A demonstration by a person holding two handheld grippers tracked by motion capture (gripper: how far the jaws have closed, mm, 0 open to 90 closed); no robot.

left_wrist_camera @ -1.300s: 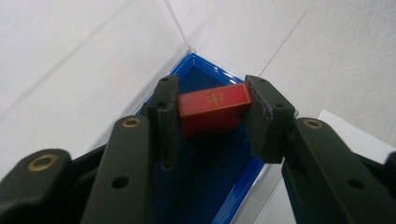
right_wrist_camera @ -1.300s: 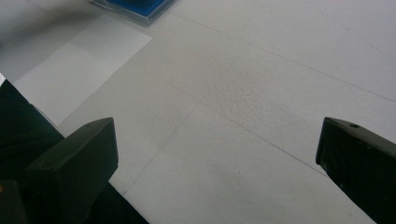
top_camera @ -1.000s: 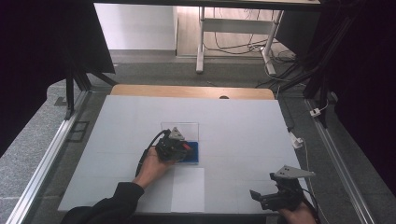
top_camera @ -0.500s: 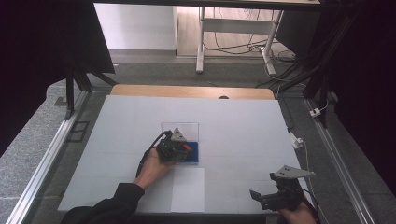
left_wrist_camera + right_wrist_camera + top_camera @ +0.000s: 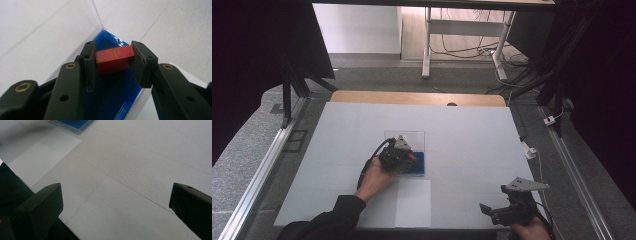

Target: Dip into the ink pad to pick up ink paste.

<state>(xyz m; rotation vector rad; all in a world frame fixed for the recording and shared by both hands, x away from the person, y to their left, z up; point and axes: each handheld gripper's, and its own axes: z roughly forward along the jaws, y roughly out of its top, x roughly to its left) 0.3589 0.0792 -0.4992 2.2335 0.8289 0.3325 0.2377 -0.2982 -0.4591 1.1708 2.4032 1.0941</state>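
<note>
A small red block [image 5: 113, 58] with a gold mark on its top is clamped between the two black jaws of my left gripper [image 5: 113, 61], just above the blue lining of a clear-walled box [image 5: 110, 97]. From above, the left gripper [image 5: 404, 159] sits over that box [image 5: 418, 167] in the middle of the white table, with a bit of the red block [image 5: 411, 156] visible. My right gripper [image 5: 492, 214] rests near the table's front right edge, its jaws [image 5: 115, 202] wide apart over bare white surface.
A white sheet of paper [image 5: 413, 202] lies in front of the box, also seen as a pale sheet [image 5: 43, 153] in the right gripper view. The white table top [image 5: 472, 140] has metal rails on both sides; a wooden strip [image 5: 417, 98] runs along its far edge.
The left hand has shifted slightly over the box while holding the red block. The right gripper has stayed where it was.
</note>
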